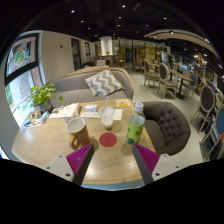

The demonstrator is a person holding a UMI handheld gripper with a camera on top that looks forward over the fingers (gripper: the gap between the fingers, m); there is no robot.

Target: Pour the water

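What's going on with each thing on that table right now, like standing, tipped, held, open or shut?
Gripper: open, holding nothing, fingers apart above the table's near edge.
Orange cup: upright on the table, just ahead of the fingers, untouched.
Green cup: upright on the table, untouched.
White cup: upright, beyond the red coaster.
Red coaster: lying flat, nothing on it.
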